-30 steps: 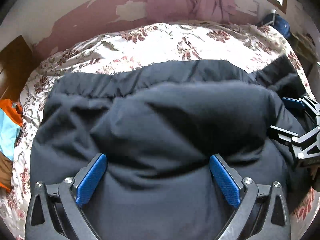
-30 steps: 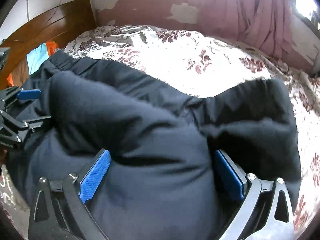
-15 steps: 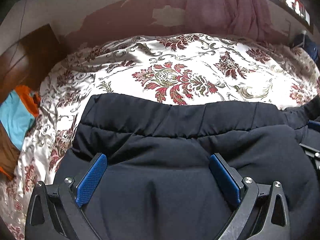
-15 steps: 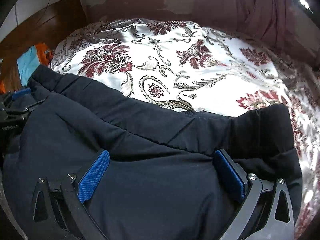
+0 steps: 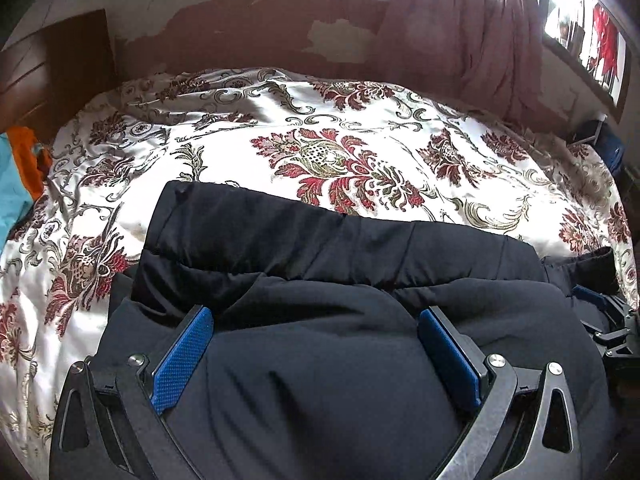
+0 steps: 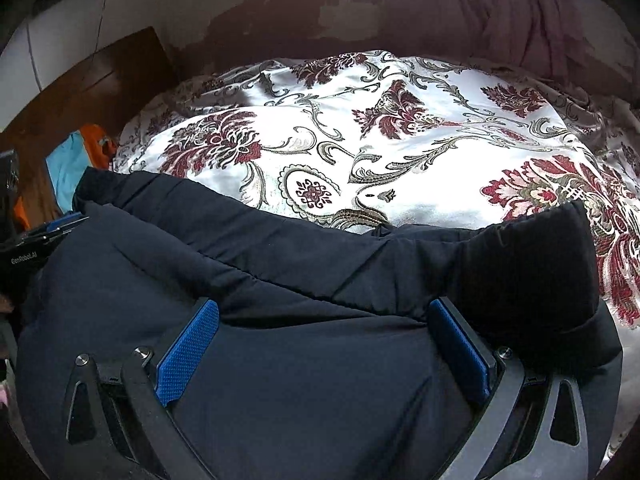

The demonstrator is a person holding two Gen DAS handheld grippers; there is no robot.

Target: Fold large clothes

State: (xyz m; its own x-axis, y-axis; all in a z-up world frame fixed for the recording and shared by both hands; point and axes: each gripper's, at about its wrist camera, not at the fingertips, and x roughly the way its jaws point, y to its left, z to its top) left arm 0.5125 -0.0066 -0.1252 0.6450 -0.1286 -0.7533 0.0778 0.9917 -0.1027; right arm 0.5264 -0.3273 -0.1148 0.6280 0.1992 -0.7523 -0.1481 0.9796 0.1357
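Both tongs point forward over a dark navy padded jacket point(image 5: 320, 360) spread on the floral bedspread point(image 5: 340, 140). Left gripper point(image 5: 316, 348) has its blue pads point(image 5: 180, 360) set wide apart, jacket fabric bulging between them with nothing pinched. Right gripper point(image 6: 324, 340) is likewise released, pads point(image 6: 188, 352) spread and cloth bunched between. Ahead of each lies the jacket's far edge, then bare bedspread. Off the right gripper's right finger sits a black cuff point(image 6: 540, 264); far left, orange and teal clothes point(image 6: 76, 160).

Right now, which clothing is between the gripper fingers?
The dark jacket: it lies between the open left gripper and right gripper fingers. Orange cloth and teal cloth sit far off by the headboard.
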